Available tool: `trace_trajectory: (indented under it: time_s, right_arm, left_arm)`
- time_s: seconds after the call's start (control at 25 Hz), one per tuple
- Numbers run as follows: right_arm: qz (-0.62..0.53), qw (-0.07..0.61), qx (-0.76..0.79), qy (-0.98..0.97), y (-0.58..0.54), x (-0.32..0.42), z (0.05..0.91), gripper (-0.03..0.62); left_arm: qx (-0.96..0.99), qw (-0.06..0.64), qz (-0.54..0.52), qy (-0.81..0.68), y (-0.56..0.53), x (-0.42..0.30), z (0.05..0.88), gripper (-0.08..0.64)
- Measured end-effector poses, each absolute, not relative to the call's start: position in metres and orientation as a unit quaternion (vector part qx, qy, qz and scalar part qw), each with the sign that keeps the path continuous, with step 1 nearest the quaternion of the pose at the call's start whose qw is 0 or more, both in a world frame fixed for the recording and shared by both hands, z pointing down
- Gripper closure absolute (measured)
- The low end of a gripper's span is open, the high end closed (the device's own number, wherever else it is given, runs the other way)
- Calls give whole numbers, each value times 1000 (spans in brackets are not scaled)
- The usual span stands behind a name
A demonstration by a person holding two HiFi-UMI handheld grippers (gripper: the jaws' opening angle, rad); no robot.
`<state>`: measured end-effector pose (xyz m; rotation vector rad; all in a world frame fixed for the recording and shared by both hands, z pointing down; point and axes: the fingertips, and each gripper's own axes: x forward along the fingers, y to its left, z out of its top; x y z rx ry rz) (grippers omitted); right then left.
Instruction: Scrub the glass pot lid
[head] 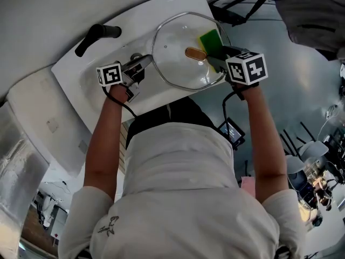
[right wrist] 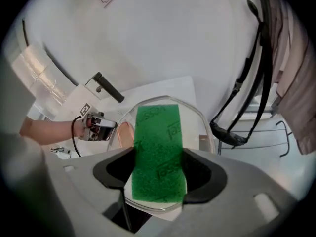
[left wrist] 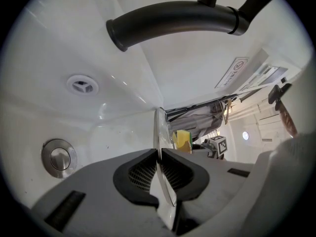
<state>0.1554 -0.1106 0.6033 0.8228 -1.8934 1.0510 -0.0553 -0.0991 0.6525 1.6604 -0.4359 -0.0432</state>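
1. One round glass pot lid [head: 172,43] with a metal rim and a brown knob [head: 195,53].
2. One rectangular green-and-yellow scrubbing sponge [head: 211,39].
3. Two grey two-jaw grippers: one left gripper [head: 144,63], one right gripper [head: 218,57].
4. Two black-and-white marker cubes [head: 247,68], one on each gripper.
5. One white sink basin [head: 81,69].
6. One black curved tap spout [left wrist: 173,19].
7. One round silver drain plug [left wrist: 60,157].
8. One round white overflow opening [left wrist: 82,85].

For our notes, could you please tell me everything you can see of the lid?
The lid is round clear glass with a metal rim and a tan oval knob. It is held over the white sink, the left gripper shut on its rim; a sponge in the right gripper rests on it.
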Motion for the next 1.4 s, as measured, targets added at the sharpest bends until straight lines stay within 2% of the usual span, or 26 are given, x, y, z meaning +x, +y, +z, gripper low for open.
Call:
trace_trajectory:
  time_s: [0.32,0.8,1.0,1.4]
  right_arm:
    - [424,380,357,-741,-106,169,609,295]
    - [458,393,447,-661,-79,280,634,295]
    - [439,385,421,-695,-76,240,618,293]
    - [317,462,282,-779,-20,139,585,294]
  left_arm:
    - [732,654,-20,-192,-100,-56,651,528]
    - [734,651,-12,-191,-102,-52,652,528]
    - [733,654,-18,-188,-102,-51,651,528]
    - [731,655,-16,-190,-102,-51,652,528]
